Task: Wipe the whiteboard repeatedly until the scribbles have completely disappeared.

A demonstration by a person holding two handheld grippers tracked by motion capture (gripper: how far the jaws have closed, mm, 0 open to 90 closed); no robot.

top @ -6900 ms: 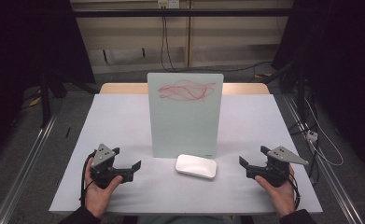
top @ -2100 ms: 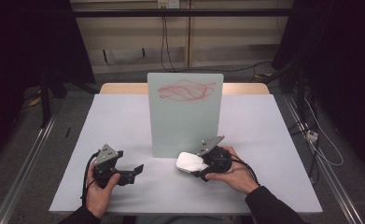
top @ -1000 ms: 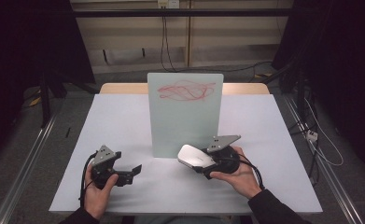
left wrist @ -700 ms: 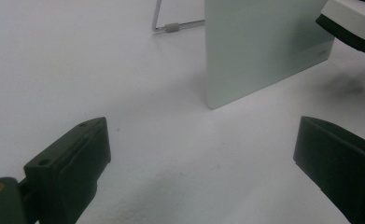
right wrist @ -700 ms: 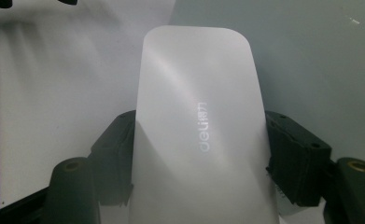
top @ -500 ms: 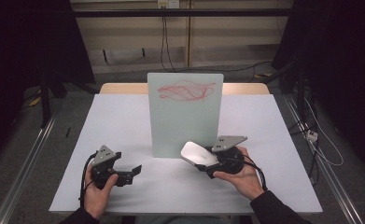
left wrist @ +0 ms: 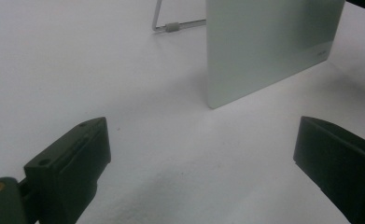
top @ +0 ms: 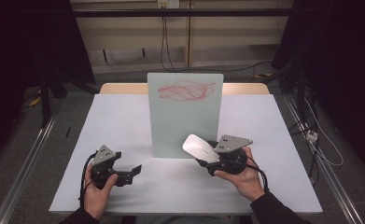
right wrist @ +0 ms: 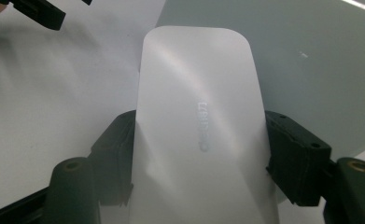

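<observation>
A pale green whiteboard stands upright mid-table, with red scribbles near its top. My right gripper is shut on a white rounded eraser, held off the table just in front of the board's lower right part. In the right gripper view the eraser lies flat between both jaws, pointing at the board. My left gripper rests low at the front left, open, with nothing between its fingers. The board's lower corner stands ahead of it.
The white tabletop is bounded by a wooden strip at the back. A wire stand props the board from behind. Cables lie on the floor to the right, and metal rails run along both sides.
The right gripper took the eraser off the table and has lifted it, drifting slightly right and up toward the board. The left gripper has stayed in place.
</observation>
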